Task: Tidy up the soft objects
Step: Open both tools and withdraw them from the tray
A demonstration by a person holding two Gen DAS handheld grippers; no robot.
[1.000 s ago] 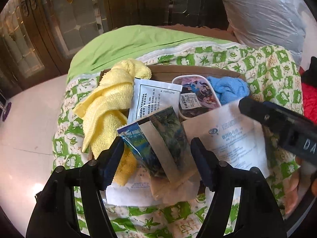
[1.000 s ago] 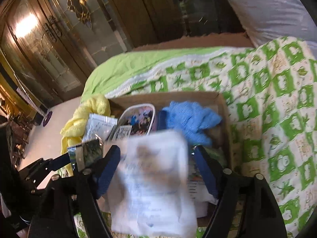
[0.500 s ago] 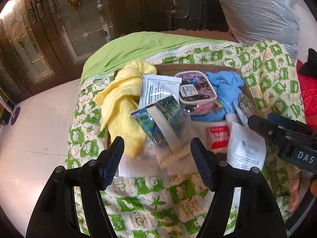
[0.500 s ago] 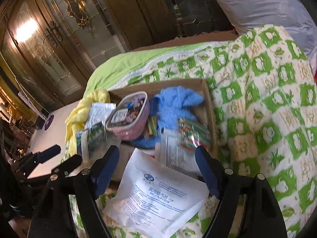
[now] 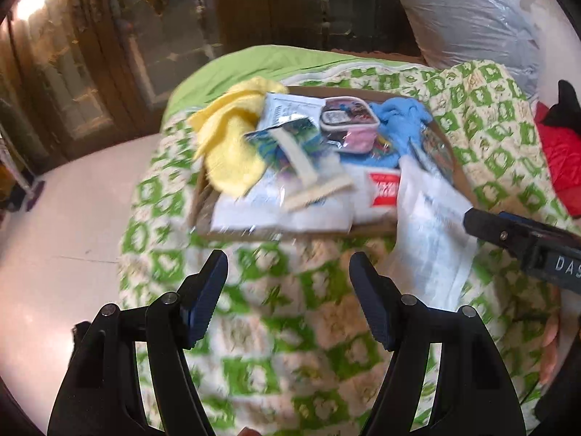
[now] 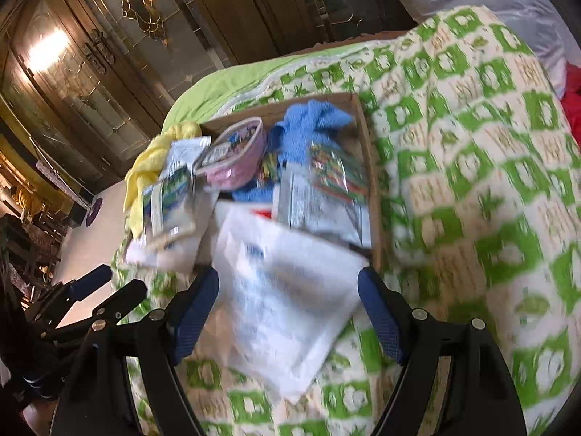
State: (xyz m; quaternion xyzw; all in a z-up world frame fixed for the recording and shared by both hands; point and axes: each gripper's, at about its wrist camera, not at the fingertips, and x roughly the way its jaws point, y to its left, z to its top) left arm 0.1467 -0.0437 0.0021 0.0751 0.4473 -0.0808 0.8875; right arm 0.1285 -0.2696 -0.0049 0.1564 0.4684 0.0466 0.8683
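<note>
A shallow cardboard box (image 5: pixel 462 178) on the green-patterned blanket (image 5: pixel 290 345) holds a yellow towel (image 5: pixel 232 145), a blue cloth (image 5: pixel 399 120), a pink pouch (image 5: pixel 354 138) and several packets. A large white packet (image 6: pixel 287 290) lies half over the box's near edge (image 6: pixel 376 250), on the blanket. My right gripper (image 6: pixel 288 283) hovers open just above it, pads apart from it. My left gripper (image 5: pixel 287 272) is open over bare blanket, short of the box, with nothing between its fingers. In the left wrist view the white packet (image 5: pixel 432 232) sits beside a right-gripper finger (image 5: pixel 508 236).
A silver plastic bag (image 5: pixel 472 11) bulges behind the bed at the right. Red fabric (image 5: pixel 559 167) lies at the right edge. Pale floor (image 5: pixel 65 236) and glass-panelled wooden doors (image 6: pixel 90 65) are to the left. The blanket (image 6: pixel 472 181) spreads wide to the right of the box.
Both grippers have drawn back from the box toward the near side. The white packet, blurred between the right fingers a second ago, now rests on the blanket at the box's near edge.
</note>
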